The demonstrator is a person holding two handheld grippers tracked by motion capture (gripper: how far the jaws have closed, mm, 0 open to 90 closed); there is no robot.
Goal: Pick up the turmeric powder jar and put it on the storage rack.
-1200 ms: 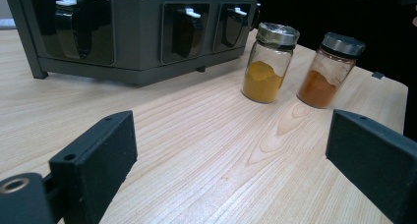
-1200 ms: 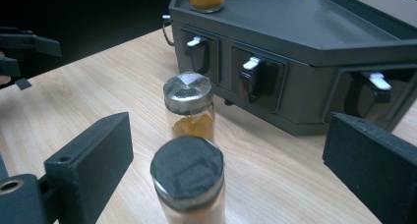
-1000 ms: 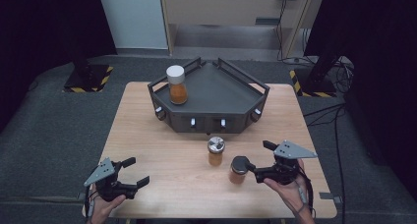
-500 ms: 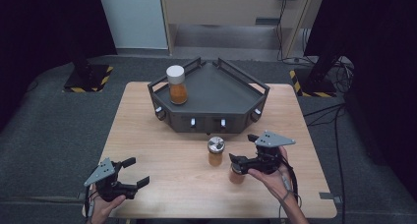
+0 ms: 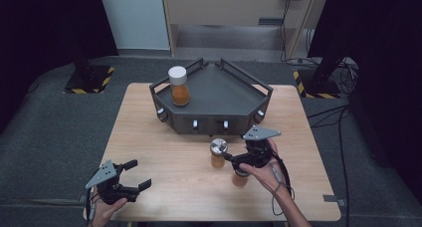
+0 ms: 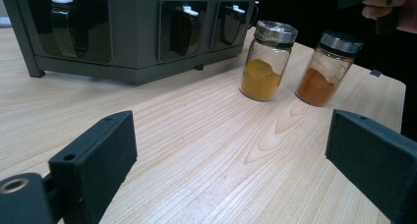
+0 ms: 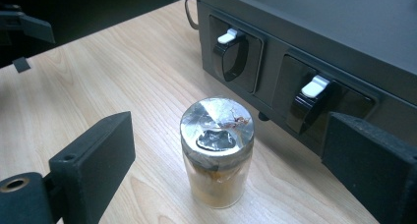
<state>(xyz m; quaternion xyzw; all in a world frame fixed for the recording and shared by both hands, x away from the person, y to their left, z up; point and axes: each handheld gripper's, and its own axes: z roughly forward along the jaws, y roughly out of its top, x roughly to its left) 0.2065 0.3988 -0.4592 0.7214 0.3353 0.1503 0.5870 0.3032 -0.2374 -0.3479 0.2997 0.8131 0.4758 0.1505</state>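
A silver-lidded jar of yellow powder point(image 5: 218, 153) point(image 7: 216, 150) point(image 6: 268, 62) stands on the wooden table point(image 5: 164, 142), in front of the dark tray point(image 5: 219, 122). My right gripper point(image 5: 230, 156) point(image 7: 231, 130) points at it from the right and is open. The jar stands between its fingertips, untouched, and the jaws have just been closing slightly. A dark-lidded jar of orange powder point(image 5: 240, 178) point(image 6: 327, 69) stands below the right hand. A white-lidded orange jar point(image 5: 178, 85) is on the tray. My left gripper point(image 5: 139, 174) point(image 6: 231, 135) rests open and empty at the front left.
The tray's front wall point(image 7: 344, 27) point(image 6: 133, 32) carries black clips with white tabs point(image 7: 228, 36), close behind the silver-lidded jar. A cable point(image 5: 278, 179) trails along the right forearm. Dark floor surrounds the table.
The right gripper has moved left and away from the person, from beside the dark-lidded jar to the silver-lidded jar. The left gripper has stayed still.
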